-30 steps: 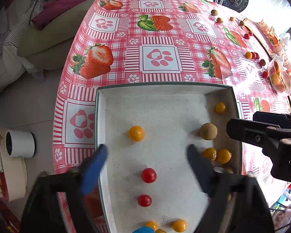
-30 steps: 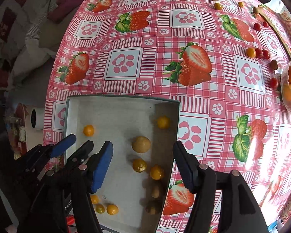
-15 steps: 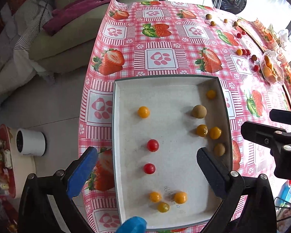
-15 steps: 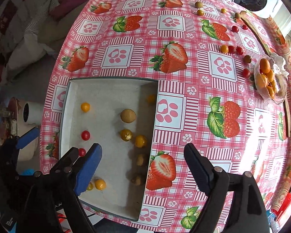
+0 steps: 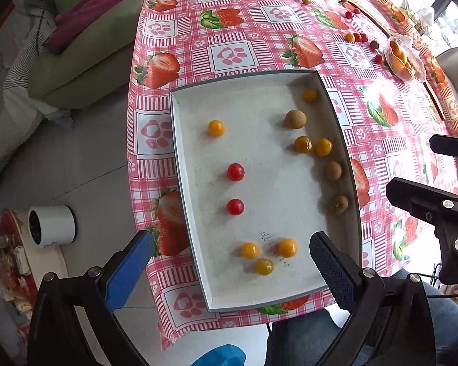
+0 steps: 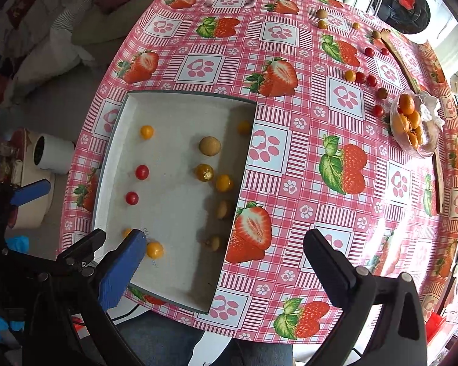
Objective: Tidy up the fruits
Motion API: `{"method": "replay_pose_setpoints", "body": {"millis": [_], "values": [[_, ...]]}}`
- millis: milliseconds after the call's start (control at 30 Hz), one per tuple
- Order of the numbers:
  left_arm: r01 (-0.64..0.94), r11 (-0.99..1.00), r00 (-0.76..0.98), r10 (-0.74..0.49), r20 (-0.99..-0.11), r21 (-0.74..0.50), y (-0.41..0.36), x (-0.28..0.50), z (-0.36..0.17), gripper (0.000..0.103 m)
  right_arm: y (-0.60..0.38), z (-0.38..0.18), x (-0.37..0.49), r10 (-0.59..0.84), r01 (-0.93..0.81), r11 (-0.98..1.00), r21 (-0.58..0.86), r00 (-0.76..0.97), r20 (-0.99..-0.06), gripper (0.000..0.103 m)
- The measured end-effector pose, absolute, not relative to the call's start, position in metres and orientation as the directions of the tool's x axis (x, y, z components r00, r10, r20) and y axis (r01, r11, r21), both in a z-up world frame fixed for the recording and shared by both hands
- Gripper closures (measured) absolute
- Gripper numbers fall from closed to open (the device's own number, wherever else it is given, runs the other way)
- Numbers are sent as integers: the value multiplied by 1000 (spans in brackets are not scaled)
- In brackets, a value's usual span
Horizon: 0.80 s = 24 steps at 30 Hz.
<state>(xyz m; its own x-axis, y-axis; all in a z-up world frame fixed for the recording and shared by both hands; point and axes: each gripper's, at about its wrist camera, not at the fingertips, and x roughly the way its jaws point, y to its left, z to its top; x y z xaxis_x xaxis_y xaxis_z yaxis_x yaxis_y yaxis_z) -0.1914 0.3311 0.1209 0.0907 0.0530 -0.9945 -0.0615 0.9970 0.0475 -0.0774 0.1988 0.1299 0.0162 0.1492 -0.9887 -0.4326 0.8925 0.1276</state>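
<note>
Both grippers, left [image 5: 229, 262] and right [image 6: 223, 256], hover fingers wide and empty above the tray [image 5: 180, 164] of sorted cherry tomatoes [image 5: 235, 171]; loose fruit far across desk [image 6: 290, 158] likely rolls if nudged.

Black two-finger left gripper [image 5: 229, 262] and right gripper [image 6: 226, 262]: one blue finger pad, one black textured pad, silver screws; blue-jeaned legs [image 5: 305, 335] below.

fruits [image 5: 235, 171] in tray [image 5: 180, 164]; more fruit [image 6: 361, 77] beyond on table [image 6: 290, 158].
</note>
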Motion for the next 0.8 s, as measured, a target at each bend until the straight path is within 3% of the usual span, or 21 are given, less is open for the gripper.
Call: {"method": "replay_pose_setpoints", "body": {"millis": [800], "values": [[42,995,101,81,-992,85,315,-190,133,0,190,136,-90,133,-385,916,112,30,-991,0]]}}
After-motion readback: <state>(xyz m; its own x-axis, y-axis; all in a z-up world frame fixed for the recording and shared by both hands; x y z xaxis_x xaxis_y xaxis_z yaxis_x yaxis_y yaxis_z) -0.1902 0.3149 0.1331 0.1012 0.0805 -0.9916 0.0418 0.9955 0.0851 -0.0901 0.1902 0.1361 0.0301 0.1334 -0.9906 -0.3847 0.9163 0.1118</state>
